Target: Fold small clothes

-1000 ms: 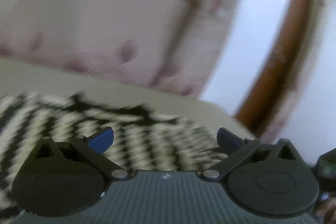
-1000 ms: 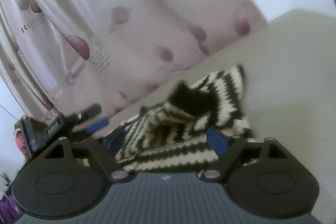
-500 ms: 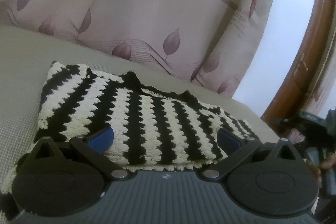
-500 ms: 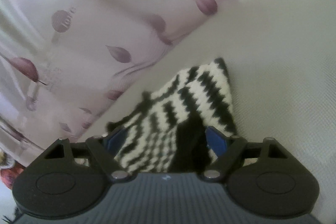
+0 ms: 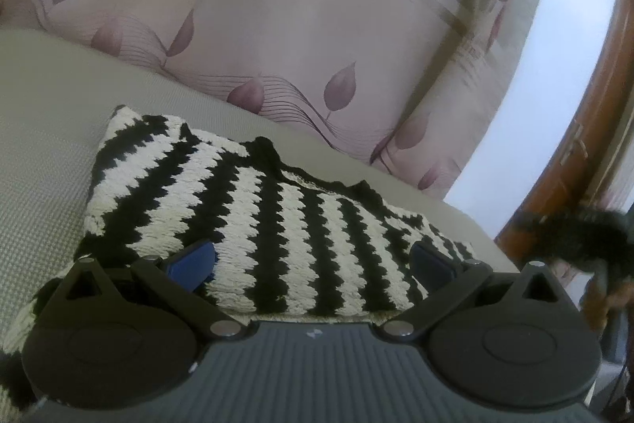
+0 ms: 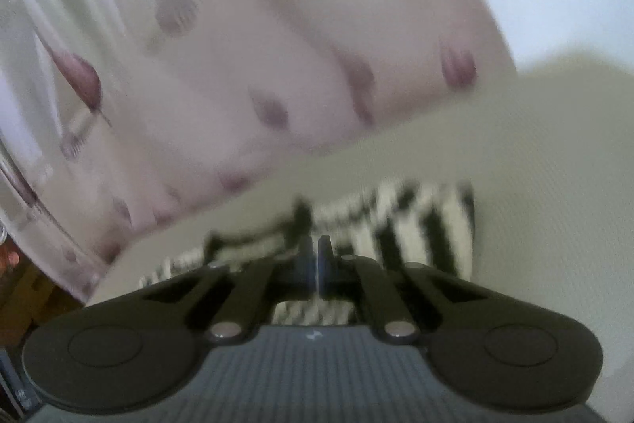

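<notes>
A small black-and-white striped knit top (image 5: 257, 217) lies folded on a beige padded surface (image 5: 43, 129). My left gripper (image 5: 311, 260) is open, its blue pads (image 5: 192, 260) spread just above the near edge of the top, holding nothing. In the right wrist view the top (image 6: 420, 224) is blurred. My right gripper (image 6: 316, 260) has its jaws together over the top's near side; whether cloth is pinched between them I cannot tell.
A pink curtain with purple leaf prints (image 5: 317, 26) hangs right behind the surface. A brown wooden door frame (image 5: 594, 145) stands at the right. The beige surface (image 6: 554, 185) extends to the right of the top.
My right gripper has shut; it was open half a second ago. The left gripper has settled from a blurred swing and now hovers open over the top's near edge.
</notes>
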